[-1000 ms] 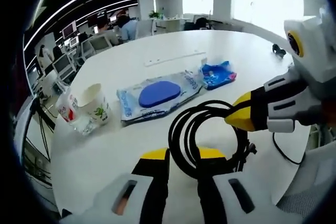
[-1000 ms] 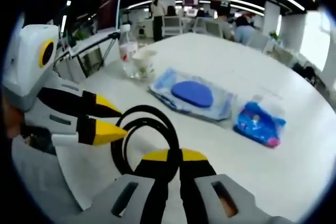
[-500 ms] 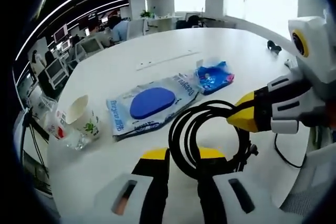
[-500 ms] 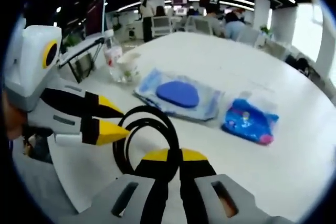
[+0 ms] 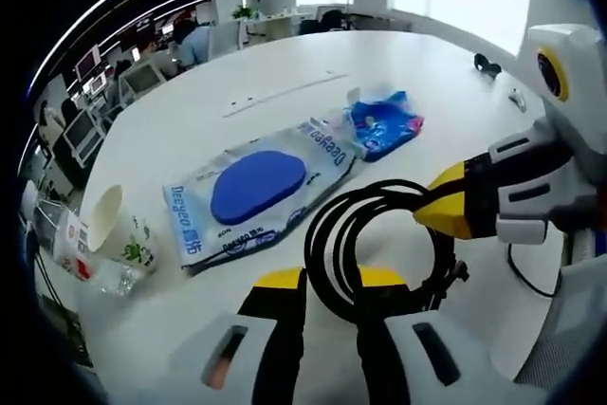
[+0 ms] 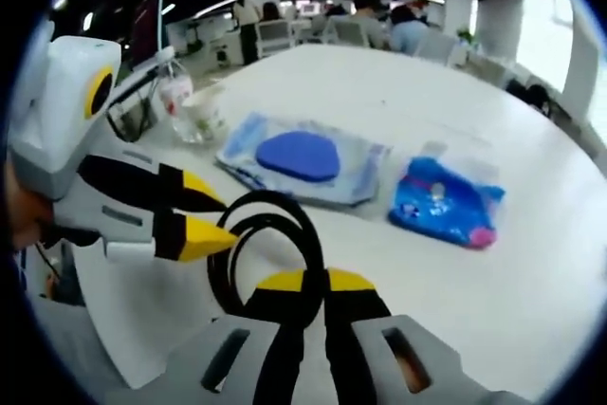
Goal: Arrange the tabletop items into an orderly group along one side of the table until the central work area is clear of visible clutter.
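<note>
A coil of black cable (image 5: 321, 239) (image 6: 270, 202) hangs just above the white table (image 5: 237, 64) (image 6: 379, 78), and both grippers grip it. My left gripper (image 5: 332, 280) is shut on the coil's near side; in the right gripper view it (image 6: 213, 215) reaches in from the left. My right gripper (image 6: 316, 282) is shut on the coil too, and in the left gripper view it (image 5: 446, 211) enters from the right. Beyond the coil lie a clear package with a blue pad (image 5: 256, 187) (image 6: 299, 156) and a blue packet (image 5: 384, 125) (image 6: 446, 201).
A paper cup (image 5: 119, 234) (image 6: 201, 111) and a plastic bottle (image 5: 81, 258) (image 6: 175, 97) sit close together near the table edge. A white strip (image 5: 280, 97) and a small dark object (image 5: 486, 65) lie farther off. A loose cable end (image 5: 522, 277) trails at the right. Office desks and people stand beyond.
Both views have shifted a little over the table, so the package, packet and cup sit lower and nearer. Both grippers keep their hold on the coil. The table items have not moved.
</note>
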Demonstrator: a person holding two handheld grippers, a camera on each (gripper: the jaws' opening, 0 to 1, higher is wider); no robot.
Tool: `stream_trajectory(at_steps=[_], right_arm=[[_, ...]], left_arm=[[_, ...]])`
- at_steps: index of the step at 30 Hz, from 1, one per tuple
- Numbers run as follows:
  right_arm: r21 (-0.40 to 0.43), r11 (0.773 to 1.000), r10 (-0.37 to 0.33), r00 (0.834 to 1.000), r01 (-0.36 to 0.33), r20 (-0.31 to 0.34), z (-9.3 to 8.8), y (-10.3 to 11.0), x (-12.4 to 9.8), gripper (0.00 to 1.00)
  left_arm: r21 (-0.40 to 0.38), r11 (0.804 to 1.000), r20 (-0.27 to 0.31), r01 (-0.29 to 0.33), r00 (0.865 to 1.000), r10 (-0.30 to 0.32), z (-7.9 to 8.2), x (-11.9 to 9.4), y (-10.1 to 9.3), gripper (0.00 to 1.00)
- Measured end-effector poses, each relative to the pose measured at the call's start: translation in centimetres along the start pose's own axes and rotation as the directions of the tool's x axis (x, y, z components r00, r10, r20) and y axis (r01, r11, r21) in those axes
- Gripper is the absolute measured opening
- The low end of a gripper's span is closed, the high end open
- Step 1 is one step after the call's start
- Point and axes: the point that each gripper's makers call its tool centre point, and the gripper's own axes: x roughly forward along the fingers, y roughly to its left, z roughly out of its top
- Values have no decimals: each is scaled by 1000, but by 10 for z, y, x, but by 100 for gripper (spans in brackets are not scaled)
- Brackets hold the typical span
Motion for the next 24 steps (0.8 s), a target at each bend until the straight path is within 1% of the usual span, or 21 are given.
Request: stream_trajectory(at_steps=[6,8,11,13,16,24], right_arm=[[-3,1000,-12,1000,12,-19,-1,-4,9,2],[-23,1000,-13,999,12,-34,-4,-5,13,2],[-9,1000,-8,999,7,-45,-5,-8,17,2],[-15,1000,-9,999,8,-52,-8,-9,19,2],[10,1000,-10,999,10,-51,-10,-10,20,3],[2,1000,-7,998,7,-56,-14,-11,25,3]], left_arm=[[16,1000,-19,2,1000,-1,0,11,2,18],[26,1000,-27,6,1000,-5,-1,16,3,18],[31,999,-41,12,999,-10,-3,20,4,18],[33,999,-43,16,999,-14,-3,21,3,18],[49,999,-53,14,999,-11,-5,23,2,18],[52,998,-62,17,998,-14,-7,29,3,18]])
